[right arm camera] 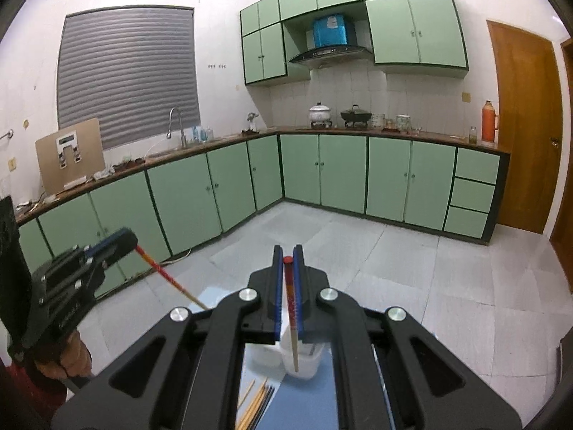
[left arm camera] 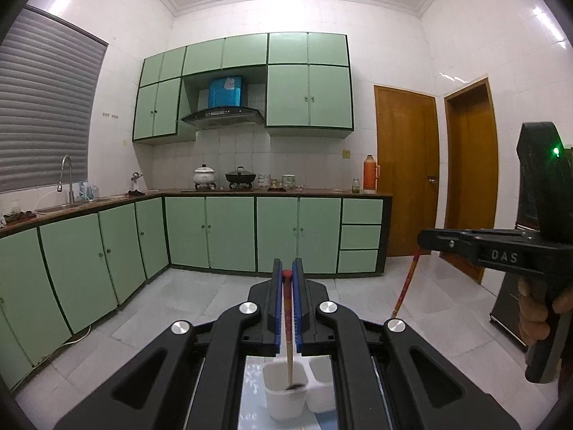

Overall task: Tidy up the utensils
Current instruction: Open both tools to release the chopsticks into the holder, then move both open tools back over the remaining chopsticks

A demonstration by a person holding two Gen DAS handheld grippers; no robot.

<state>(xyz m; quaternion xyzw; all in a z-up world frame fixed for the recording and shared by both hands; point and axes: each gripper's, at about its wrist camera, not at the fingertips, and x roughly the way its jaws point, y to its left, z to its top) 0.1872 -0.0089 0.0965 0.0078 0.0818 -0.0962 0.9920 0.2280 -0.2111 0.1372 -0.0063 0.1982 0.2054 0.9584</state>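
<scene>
Now both grippers are clamped tight, each on one chopstick. The left gripper (left arm camera: 287, 272) pinches its chopstick (left arm camera: 288, 337) by the red-capped top; the shaft hangs straight down, its pale tip inside the near-left white cup (left arm camera: 283, 394). The right gripper (right arm camera: 287, 259) holds a second chopstick (right arm camera: 293, 326) the same way, red end up between the blue pads (right arm camera: 276, 294), tip low over the clear cup (right arm camera: 304, 362). Both long axes run near vertical, thick end high, thin end down. The step in hand looks like dropping chopsticks into the cups. Next, each tip must sit well inside its rim before the jaws part, or the stick may tip out. More chopsticks (right arm camera: 258, 405) lie flat on the table (right arm camera: 315, 401), near left of the cups.
</scene>
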